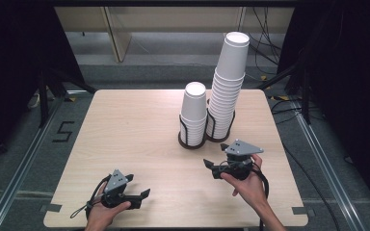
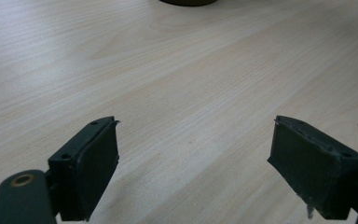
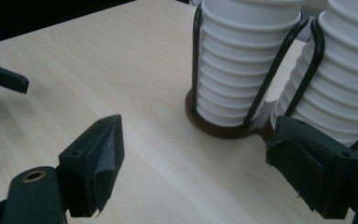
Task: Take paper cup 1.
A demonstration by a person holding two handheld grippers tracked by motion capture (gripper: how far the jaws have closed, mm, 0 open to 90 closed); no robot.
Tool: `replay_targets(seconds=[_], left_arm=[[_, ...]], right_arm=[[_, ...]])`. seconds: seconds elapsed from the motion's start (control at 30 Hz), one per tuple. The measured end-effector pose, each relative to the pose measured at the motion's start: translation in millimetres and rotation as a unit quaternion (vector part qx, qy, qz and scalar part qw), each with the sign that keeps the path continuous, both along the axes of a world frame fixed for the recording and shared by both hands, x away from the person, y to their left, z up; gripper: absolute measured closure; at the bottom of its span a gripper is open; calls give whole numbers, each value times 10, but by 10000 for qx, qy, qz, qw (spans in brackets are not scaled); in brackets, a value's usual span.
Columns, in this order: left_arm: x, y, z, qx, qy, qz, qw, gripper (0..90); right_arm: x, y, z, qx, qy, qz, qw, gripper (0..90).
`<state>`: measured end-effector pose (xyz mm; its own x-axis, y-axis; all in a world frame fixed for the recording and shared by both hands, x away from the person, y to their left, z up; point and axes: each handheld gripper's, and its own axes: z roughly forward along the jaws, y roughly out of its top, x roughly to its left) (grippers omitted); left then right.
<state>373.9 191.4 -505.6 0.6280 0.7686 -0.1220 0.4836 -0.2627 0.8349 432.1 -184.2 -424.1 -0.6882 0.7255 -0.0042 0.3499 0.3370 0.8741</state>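
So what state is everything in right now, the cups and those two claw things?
Left gripper: open, empty, low over the table.
Right gripper: open, empty, near the cup holder.
Short cup stack: upright, upside down in holder.
Tall cup stack: leaning slightly, upside down in holder.

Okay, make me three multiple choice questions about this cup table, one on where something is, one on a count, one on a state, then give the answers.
1. The taller stack of paper cups stands where?
A. right of the shorter stack
B. left of it
C. at the table's near edge

2. How many cup stacks?
A. one
B. two
C. four

3. The right gripper is:
A. shut on a cup
B. open, empty
C. shut, empty

Answers: 1 A, the high view shows it on the right. 2 B, two stacks in wire holders. 3 B, its jaws stand wide apart over bare wood.
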Motion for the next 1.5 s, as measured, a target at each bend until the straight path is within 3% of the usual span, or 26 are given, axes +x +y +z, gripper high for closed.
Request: replay_targets(seconds=[0.43,0.8,0.87,0.9,0.97,1.13,1.2,1.3,1.4,1.43,1.47,1.5], left_arm=[[6,3,2,-11,3,37,10000,149],[-1,1,5,22,4,1,10000,149],[2,-1,9,23,-5,-4,10000,149],[4,-5,7,12,-7,-5,10000,149],[5,-14,5,-10,-8,13,10000,149],[9,-15,8,4,-8,-24,10000,149],[8,-17,13,38,-8,-20,10000,149],[11,-20,8,16,6,-35,10000,149],[7,-21,14,29,-6,-33,10000,149],[7,-21,13,27,1,-31,10000,149],[11,-22,6,-13,-17,-42,10000,149],[12,-21,7,-17,-8,-50,10000,149]], right_arm=[[173,122,208,161,-17,-82,9998,187],[374,230,418,293,-266,-146,9991,176],[409,281,465,406,-171,-250,9987,180],[447,285,495,297,-267,-228,9989,181],[503,326,541,421,-308,-256,9983,181],[662,409,665,448,-375,-448,9973,179],[705,458,709,421,-289,-541,9972,179],[792,513,764,293,-347,-604,9971,178],[879,543,818,404,-359,-647,9964,177],[884,564,835,455,-217,-718,9961,177],[916,568,843,355,-346,-736,9961,177],[929,590,850,362,-284,-771,9960,176]])
